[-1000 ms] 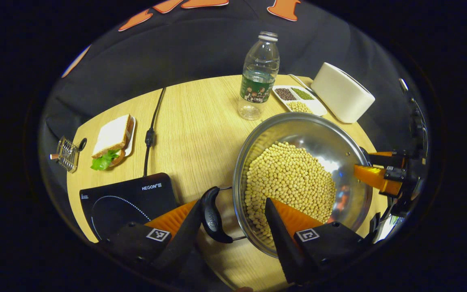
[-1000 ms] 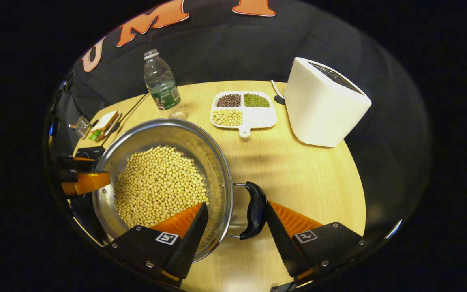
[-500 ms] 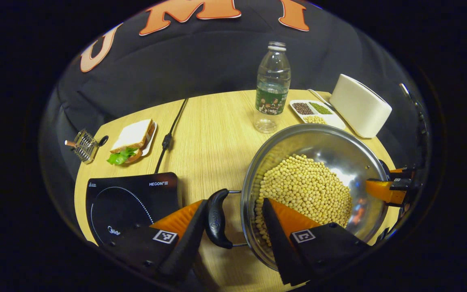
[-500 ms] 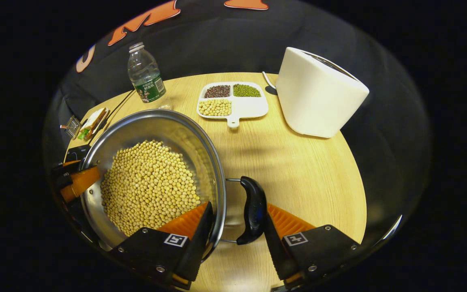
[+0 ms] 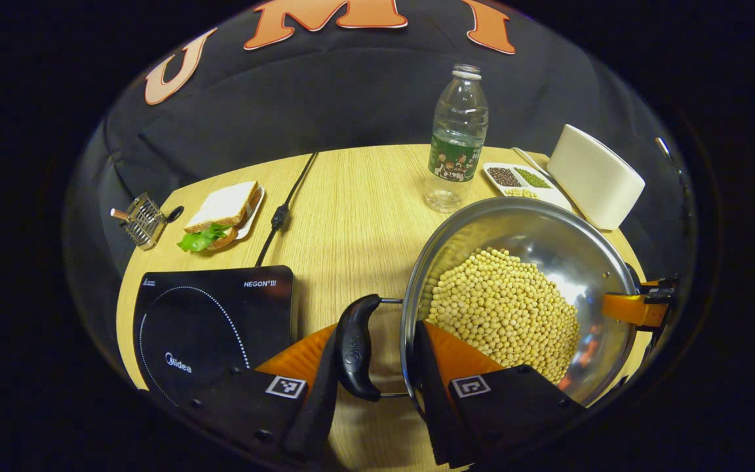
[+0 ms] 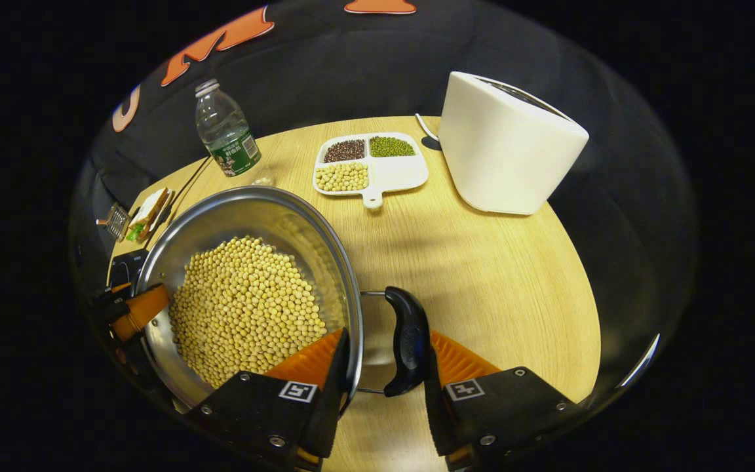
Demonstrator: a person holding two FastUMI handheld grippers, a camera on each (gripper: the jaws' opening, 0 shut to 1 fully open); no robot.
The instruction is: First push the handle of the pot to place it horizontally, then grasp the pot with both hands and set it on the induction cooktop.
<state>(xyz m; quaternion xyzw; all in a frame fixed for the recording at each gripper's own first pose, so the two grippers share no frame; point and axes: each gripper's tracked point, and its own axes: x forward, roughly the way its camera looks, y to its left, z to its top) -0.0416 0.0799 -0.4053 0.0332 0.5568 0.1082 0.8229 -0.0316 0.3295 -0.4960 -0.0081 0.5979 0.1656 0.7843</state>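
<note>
A steel pot (image 5: pixel 567 255) full of soybeans (image 5: pixel 502 308) is at the right of the wooden table in the left gripper view. My left gripper (image 5: pixel 374 367) is shut across the pot's black left handle (image 5: pixel 354 347) and rim, one finger outside the handle, the other inside the wall. My right gripper (image 6: pixel 384 373) is shut the same way on the opposite handle (image 6: pixel 407 341) of the pot (image 6: pixel 240 216). The black induction cooktop (image 5: pixel 213 321) lies flat just left of the left gripper. Across the pot, the other gripper (image 5: pixel 633 308) shows at the far rim.
A water bottle (image 5: pixel 457 141) stands just behind the pot. A divided tray of beans (image 6: pixel 367 164) and a white appliance (image 6: pixel 505 144) sit at the back right. A sandwich on a plate (image 5: pixel 223 210), a black cable (image 5: pixel 282 213) and a small wire rack (image 5: pixel 141 219) lie behind the cooktop.
Both grippers' fingers have narrowed from wide open onto the pot's handles and rim. More of the cooktop has come into the left gripper view.
</note>
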